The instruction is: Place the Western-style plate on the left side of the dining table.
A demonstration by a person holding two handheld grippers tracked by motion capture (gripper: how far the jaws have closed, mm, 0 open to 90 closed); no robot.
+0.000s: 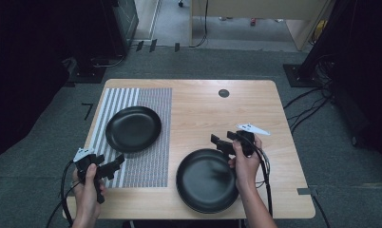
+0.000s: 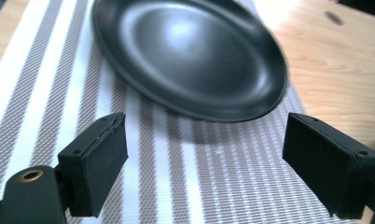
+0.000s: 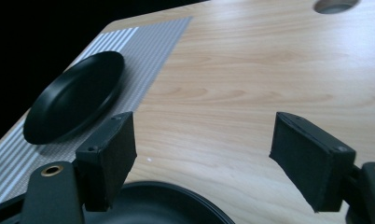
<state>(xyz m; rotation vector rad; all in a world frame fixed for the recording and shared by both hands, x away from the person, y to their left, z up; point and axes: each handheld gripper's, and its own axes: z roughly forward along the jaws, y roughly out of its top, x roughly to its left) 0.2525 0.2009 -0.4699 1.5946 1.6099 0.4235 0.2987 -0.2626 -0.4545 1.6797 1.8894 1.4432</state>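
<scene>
Black near plate (image 1: 205,180) lies beneath the open right hand-held gripper (image 1: 222,140).

Light wood-grain surface (image 1: 203,114), rectangular with rounded corners, standing on grey carpeted floor (image 1: 189,61). Round grommet hole (image 1: 224,93) near far edge, centre. Grey-and-white striped woven placemat (image 1: 148,156) covers left portion, from far area to near edge. One black plate (image 1: 133,128) on the placemat. Second black plate (image 1: 205,180) directly on bare wood, near edge, right of the placemat.
</scene>
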